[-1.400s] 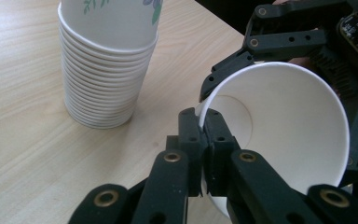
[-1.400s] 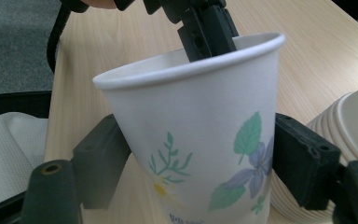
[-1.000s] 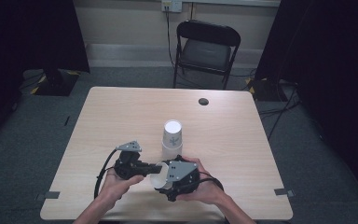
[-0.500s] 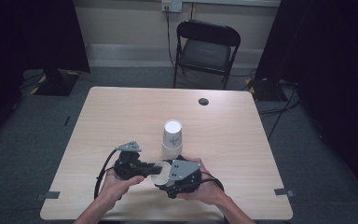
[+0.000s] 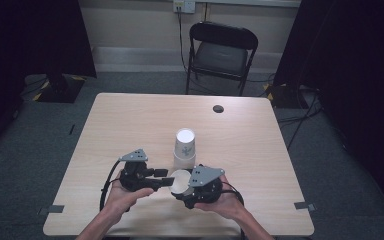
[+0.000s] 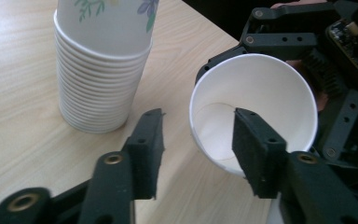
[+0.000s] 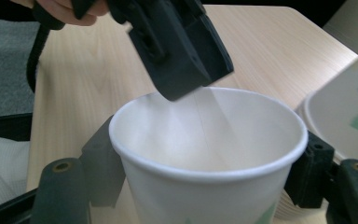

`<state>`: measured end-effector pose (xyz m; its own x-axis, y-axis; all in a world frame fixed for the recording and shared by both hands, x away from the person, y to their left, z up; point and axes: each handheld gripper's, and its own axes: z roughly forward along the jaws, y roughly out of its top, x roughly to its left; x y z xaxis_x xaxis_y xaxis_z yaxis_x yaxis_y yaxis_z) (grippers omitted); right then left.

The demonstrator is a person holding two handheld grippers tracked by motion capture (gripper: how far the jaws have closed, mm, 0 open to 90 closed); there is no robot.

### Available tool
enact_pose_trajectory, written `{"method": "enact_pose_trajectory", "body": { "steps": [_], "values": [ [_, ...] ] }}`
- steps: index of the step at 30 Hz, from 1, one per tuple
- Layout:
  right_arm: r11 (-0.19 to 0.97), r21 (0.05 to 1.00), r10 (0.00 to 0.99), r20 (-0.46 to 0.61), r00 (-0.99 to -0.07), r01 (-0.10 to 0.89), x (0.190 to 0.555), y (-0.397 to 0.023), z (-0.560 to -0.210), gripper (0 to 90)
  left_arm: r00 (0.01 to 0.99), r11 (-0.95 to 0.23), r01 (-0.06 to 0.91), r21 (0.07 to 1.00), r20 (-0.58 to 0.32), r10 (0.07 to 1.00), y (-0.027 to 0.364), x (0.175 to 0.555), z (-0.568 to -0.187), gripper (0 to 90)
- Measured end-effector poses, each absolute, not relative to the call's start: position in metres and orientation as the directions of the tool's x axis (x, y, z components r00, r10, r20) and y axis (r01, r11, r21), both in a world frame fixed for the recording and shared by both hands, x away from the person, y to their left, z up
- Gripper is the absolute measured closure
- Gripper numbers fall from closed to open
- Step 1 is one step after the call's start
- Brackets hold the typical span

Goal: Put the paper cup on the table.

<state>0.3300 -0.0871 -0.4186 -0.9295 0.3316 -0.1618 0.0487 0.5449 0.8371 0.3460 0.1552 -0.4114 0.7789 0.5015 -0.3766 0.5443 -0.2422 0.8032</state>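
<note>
- The right gripper (image 5: 182,186), at the near edge of the table (image 5: 130,120), clamps a single paper cup (image 5: 180,181) by its sides, one jaw on each flank, mouth turned toward the left gripper (image 5: 169,178).
- The left gripper's jaws have just been opening; they stand half spread astride the cup's rim, one finger (image 6: 256,154) inside the mouth, one outside, neither pressing.
- Just beyond both grippers stands a stack of upturned paper cups (image 5: 185,148) with a floral print, near the table's middle.
- A small dark disc (image 5: 218,108) lies toward the far edge, right of centre.
- A black chair (image 5: 221,52) stands behind the table.
</note>
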Motion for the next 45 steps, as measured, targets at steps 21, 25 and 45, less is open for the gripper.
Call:
{"method": "enact_pose_trajectory", "body": {
  "steps": [21,25,45],
  "values": [
    [0.397,0.896,0.498,-0.029,-0.867,0.198,0.344,-0.135,-0.412,27.4,0.713,-0.223,0.482,0.847,-0.232,0.661,0.182,0.344,-0.411,19.5],
    [0.37,0.904,0.534,-0.017,-0.845,0.215,0.348,-0.144,-0.41,27.2,0.698,-0.225,0.487,0.844,-0.221,0.681,0.192,0.343,-0.413,17.5],
    [0.247,0.93,0.701,0.024,-0.713,0.274,0.389,-0.175,-0.409,26.7,0.631,-0.223,0.487,0.845,-0.164,0.758,0.224,0.345,-0.421,15.8]
  ]
}}
